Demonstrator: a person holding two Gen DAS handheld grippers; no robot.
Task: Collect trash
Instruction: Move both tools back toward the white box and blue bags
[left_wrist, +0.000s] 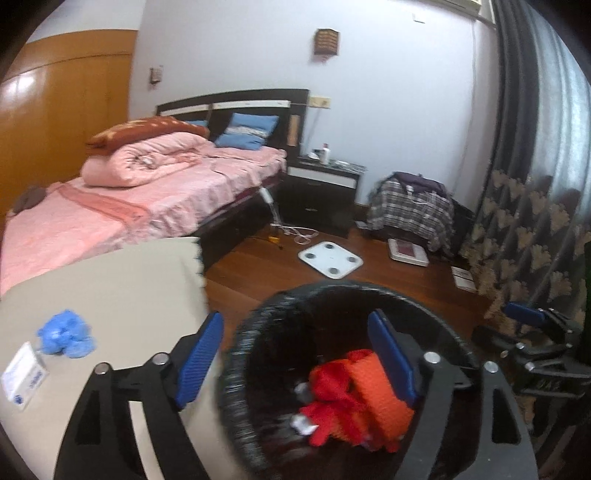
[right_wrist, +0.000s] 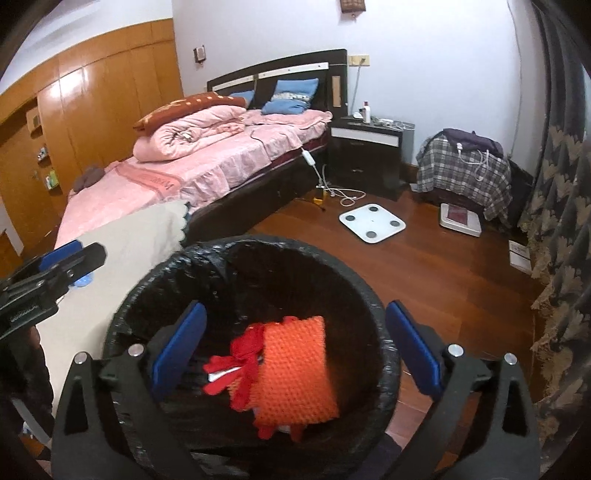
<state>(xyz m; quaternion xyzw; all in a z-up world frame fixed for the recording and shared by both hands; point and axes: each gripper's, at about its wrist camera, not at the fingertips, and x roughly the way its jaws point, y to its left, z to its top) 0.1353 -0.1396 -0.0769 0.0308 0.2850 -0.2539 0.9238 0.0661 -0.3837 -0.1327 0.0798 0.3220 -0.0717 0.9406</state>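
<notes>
A black-lined trash bin (left_wrist: 258, 332) stands on the wood floor, also in the right wrist view (right_wrist: 236, 247). Inside lie an orange knitted piece (right_wrist: 295, 365) and red scraps (right_wrist: 236, 362), seen in the left wrist view too (left_wrist: 373, 391). My left gripper (left_wrist: 299, 354) is open and empty, straddling the bin's left rim. My right gripper (right_wrist: 295, 343) is open and empty above the bin mouth. On the beige table (left_wrist: 122, 295) lie a crumpled blue item (left_wrist: 66, 334) and a small white box (left_wrist: 24, 373).
A pink bed (right_wrist: 207, 162) stands behind the table. A black nightstand (right_wrist: 365, 155), a white scale (right_wrist: 371, 221), cables, a plaid-covered seat (right_wrist: 461, 170) and patterned curtains (right_wrist: 561, 221) ring the floor.
</notes>
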